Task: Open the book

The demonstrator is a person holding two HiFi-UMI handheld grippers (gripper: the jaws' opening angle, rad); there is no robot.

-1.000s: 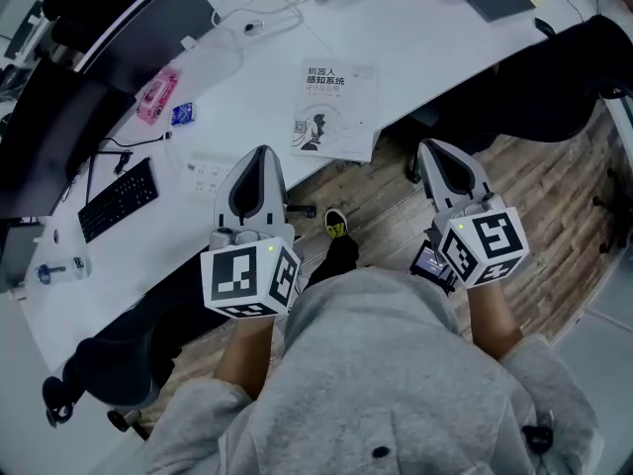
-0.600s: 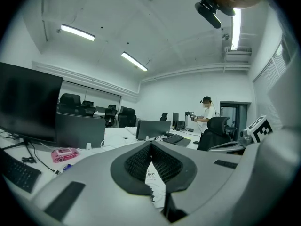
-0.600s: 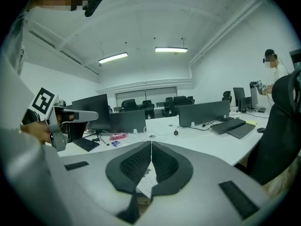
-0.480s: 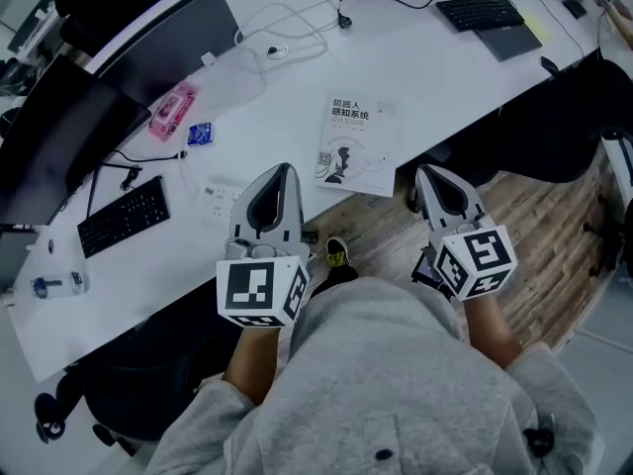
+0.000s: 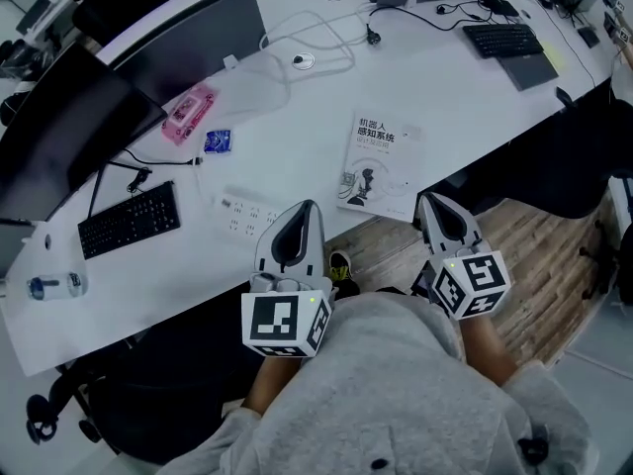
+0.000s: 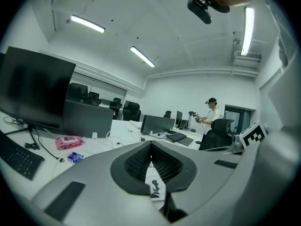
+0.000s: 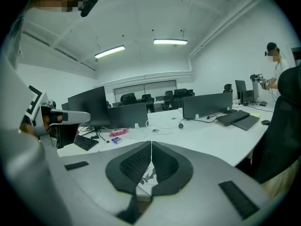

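A closed white book [image 5: 380, 165] with dark print on its cover lies flat on the white desk [image 5: 435, 97], near the front edge. My left gripper [image 5: 306, 207] hovers over the desk edge just left of the book's near corner, its jaws shut on nothing. My right gripper [image 5: 429, 202] is held off the desk edge, just right of the book's near corner, also shut and empty. In the left gripper view the left gripper [image 6: 151, 144] has its tips pressed together, and the book [image 6: 154, 186] shows below them. In the right gripper view the right gripper [image 7: 151, 144] is shut too, above the book [image 7: 146, 175].
Left of the book lie a white power strip [image 5: 247, 213], a black keyboard [image 5: 129, 221], a blue packet [image 5: 218, 142] and a pink pack [image 5: 188, 113]. A dark monitor [image 5: 59, 117] stands at the left. Another keyboard [image 5: 504, 40] lies far right. A black chair [image 5: 569, 161] is by the desk.
The desk and book have slid down and right in the head view. Both grippers have come nearer to the book's near edge, the left one moving right. Both stay shut.
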